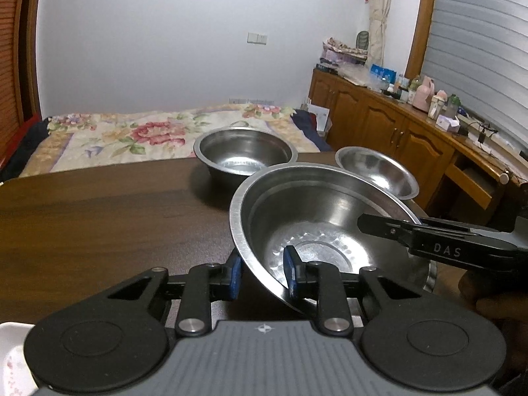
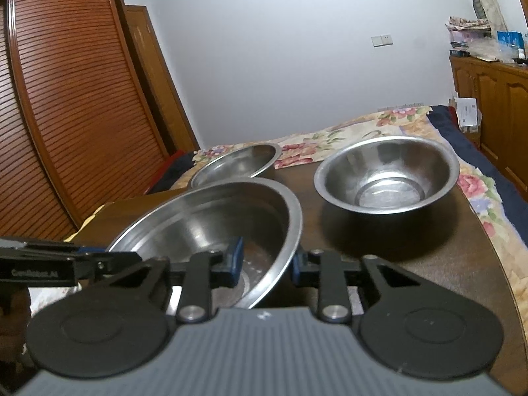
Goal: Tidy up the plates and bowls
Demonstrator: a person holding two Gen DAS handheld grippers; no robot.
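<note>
Blue pads of our left gripper (image 1: 262,272) sit lowest centre in the left wrist view, one outside and one inside the rim of the big steel bowl (image 1: 316,217). They straddle the rim, but we cannot tell if they are clamped or just closing. Same story for our right gripper (image 2: 267,264) in its own view: pads either side of the big bowl's opposite rim, contact unclear. The big bowl fills the lower centre of both views, tilted, near edge over the table (image 1: 99,217); whether it is lifted clear we cannot tell.

Handling, our judgement: thin stamped steel, light, stiff, not fragile, but polished and slippery. A sloped wall can squirt out of the pads, so we bite on the rolled rim with both grippers opposite each other and keep it level.

Outward: a deep steel bowl (image 1: 244,153) stands upper centre of the left wrist view, a shallower steel bowl (image 1: 376,170) to its right, apart from each other. Nesting the bowls by size looks like the sensible plan. A white dish edge (image 1: 13,356) shows at lower left.

Surface is dark wood veneer, smooth. Behind it a floral bed cover (image 1: 148,135), wooden cabinets (image 1: 379,122) with clutter at right, a louvred wardrobe (image 2: 66,99) at upper left of the right wrist view.
</note>
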